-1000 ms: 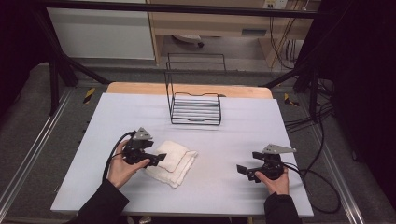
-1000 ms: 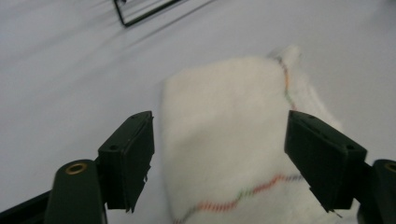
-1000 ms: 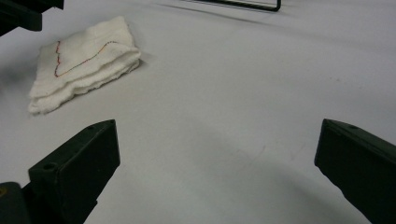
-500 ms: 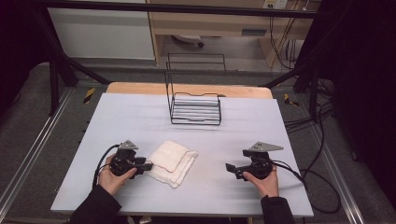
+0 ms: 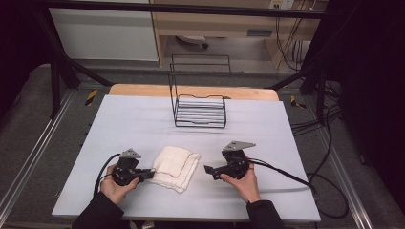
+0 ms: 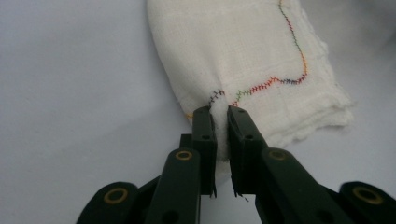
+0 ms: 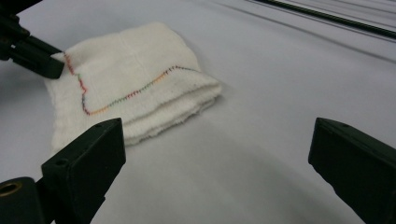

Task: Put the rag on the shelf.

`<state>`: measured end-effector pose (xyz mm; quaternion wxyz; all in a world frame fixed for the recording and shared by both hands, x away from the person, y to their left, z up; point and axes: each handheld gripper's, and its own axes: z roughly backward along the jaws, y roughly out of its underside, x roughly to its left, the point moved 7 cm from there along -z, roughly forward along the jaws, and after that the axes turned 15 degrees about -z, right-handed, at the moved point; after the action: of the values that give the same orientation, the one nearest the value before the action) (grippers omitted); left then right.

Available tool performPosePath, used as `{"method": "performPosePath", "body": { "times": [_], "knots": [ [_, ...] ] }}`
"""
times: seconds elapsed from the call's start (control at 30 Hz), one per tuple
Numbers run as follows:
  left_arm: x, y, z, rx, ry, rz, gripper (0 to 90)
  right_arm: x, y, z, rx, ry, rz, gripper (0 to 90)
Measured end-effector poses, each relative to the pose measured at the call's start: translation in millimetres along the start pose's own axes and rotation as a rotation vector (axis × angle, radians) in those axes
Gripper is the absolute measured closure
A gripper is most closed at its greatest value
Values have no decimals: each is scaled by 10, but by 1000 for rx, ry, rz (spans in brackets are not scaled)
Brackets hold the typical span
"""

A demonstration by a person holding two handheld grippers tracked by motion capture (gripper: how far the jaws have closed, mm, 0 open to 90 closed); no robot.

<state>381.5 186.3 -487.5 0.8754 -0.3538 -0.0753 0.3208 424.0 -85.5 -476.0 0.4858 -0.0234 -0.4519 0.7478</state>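
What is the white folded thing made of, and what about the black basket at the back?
The folded cloth looks like soft woven cotton, maybe gauze: a fine weave shows, with rainbow stitching and fraying edges. The left gripper pinches it into a pleat, so it is limp. The basket looks like thin wire, probably black-coated metal.

Room dim at edges, both flanks of high view near black; surface (image 5: 143, 119) evenly lit from overhead, pale bluish, no hard glare. Shadows soft: faint one under wire rack (image 5: 199, 110), short ones beside folded cloth (image 5: 175, 167). High view slightly soft, grainy in dark corners. Left gripper view: cloth stitching fairly crisp, near jaws blurred at bottom edge. Right gripper view: own jaws out of focus, far surface streaked and smeared toward top, mild bend at edges. Colour cast cool throughout.
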Motion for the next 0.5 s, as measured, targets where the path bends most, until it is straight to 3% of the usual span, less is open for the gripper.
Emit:
{"method": "performPosePath", "body": {
  "times": [0.23,0.37,0.5],
  "knots": [
    [-89,51,31,-4,-44,-45,766,97,-114,-330,4,2,-26,103],
    [-14,-30,74,-32,-75,-61,607,117,-183,-487,-5,19,-33,171],
    [165,-211,97,-64,-126,-66,442,102,-224,-610,-8,65,-28,267]
  ]
}}
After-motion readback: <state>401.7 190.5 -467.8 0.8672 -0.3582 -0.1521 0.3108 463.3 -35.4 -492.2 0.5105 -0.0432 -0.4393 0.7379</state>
